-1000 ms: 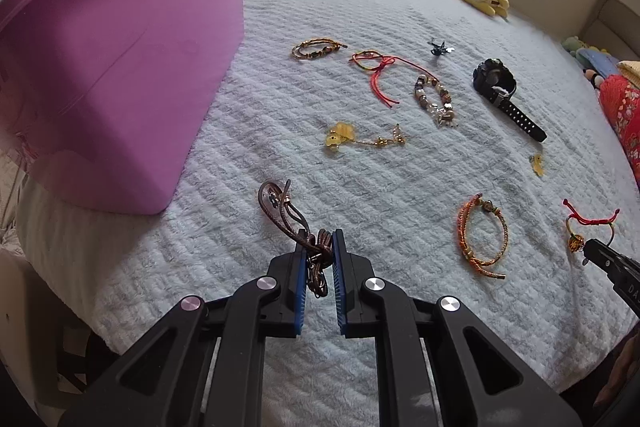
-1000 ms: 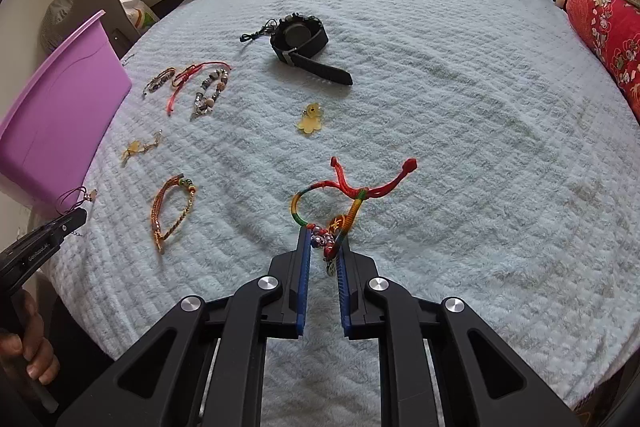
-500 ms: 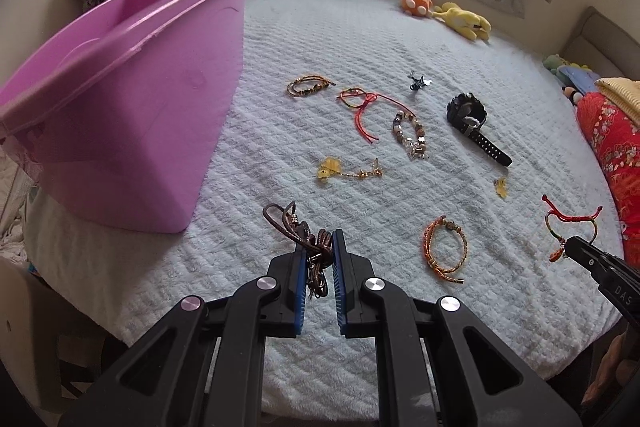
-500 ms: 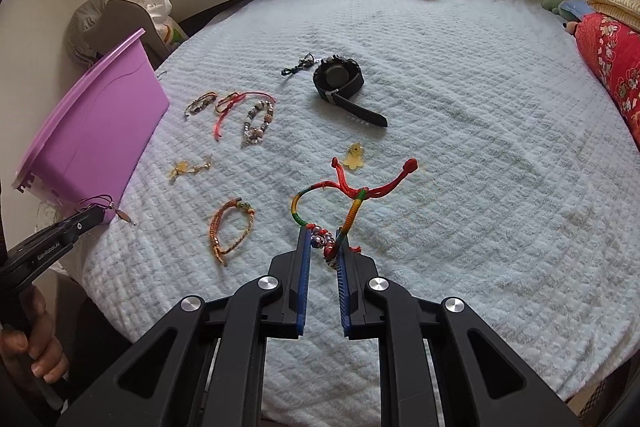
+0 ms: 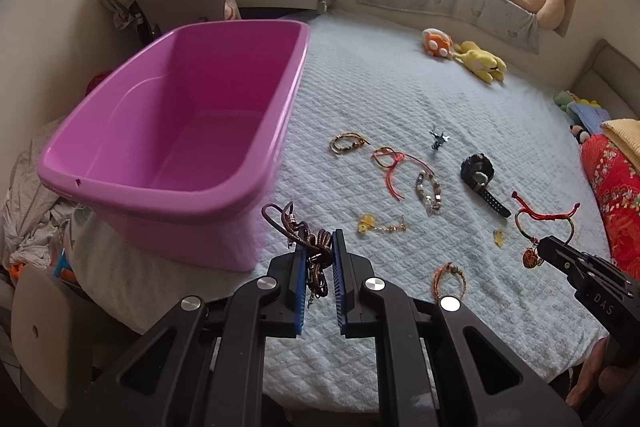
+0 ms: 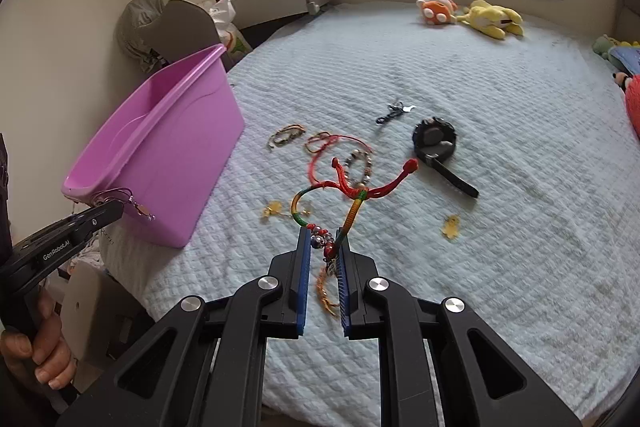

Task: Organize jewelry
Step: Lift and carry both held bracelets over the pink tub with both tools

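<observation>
Your left claw (image 5: 318, 254) is clenched on a brown cord bracelet (image 5: 298, 227), whose loops stick out past the blue pads (image 5: 299, 283) while a loose end dangles between them. It hangs in the air just beside the near corner of the purple tub (image 5: 256, 187), which sits on the edge of the bed (image 5: 400, 87) with nothing visible inside.

Your right claw (image 6: 323, 247) is clenched on the beaded end of a multicoloured cord bracelet (image 6: 352, 189); its red knotted ends splay upward above the pads, and a small charm hangs below. This claw also hangs clear of the bed.

Out on the pale quilt lie the other pieces: an orange braided bracelet (image 5: 450, 279) nearest you, a yellow charm chain (image 5: 380, 225), a small yellow charm (image 5: 499, 238), a beaded bracelet (image 5: 429, 189), a red string bracelet (image 5: 394, 165), a brown beaded bracelet (image 5: 348, 143), a black watch (image 5: 480, 179) and a small dark trinket (image 5: 439, 139). They are well apart from one another, except the red string, which touches the beaded bracelet.
</observation>
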The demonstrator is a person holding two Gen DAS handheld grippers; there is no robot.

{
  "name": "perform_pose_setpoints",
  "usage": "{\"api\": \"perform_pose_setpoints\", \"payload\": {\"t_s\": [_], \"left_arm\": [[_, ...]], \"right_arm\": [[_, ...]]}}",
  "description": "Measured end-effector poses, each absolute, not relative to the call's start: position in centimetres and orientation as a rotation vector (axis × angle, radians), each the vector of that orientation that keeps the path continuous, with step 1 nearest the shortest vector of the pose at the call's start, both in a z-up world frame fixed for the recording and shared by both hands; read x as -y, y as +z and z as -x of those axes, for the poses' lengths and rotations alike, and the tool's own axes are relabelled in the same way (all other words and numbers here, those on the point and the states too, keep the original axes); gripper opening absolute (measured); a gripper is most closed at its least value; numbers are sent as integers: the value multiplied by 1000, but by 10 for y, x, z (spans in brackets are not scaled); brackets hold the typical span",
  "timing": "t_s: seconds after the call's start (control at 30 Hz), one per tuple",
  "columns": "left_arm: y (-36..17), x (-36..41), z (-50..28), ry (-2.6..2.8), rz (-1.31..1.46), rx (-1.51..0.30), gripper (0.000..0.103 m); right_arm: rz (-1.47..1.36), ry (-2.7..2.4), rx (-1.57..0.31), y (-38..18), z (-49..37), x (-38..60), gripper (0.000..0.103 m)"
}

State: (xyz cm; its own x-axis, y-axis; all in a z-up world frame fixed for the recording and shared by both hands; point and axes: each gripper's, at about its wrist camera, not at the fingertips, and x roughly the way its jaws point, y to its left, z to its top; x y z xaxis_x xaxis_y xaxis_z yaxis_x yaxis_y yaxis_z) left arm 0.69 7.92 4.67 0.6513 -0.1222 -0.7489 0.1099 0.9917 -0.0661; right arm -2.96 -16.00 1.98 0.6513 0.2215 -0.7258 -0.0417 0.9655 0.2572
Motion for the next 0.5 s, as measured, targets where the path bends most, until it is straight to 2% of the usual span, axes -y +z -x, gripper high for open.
{"api": "perform_pose_setpoints", "payload": {"t_s": [0.5], "left_arm": [[103, -167, -49, 29, 3, -787, 12]], "right_arm": [[-149, 393, -770, 95, -53, 25, 12]]}}
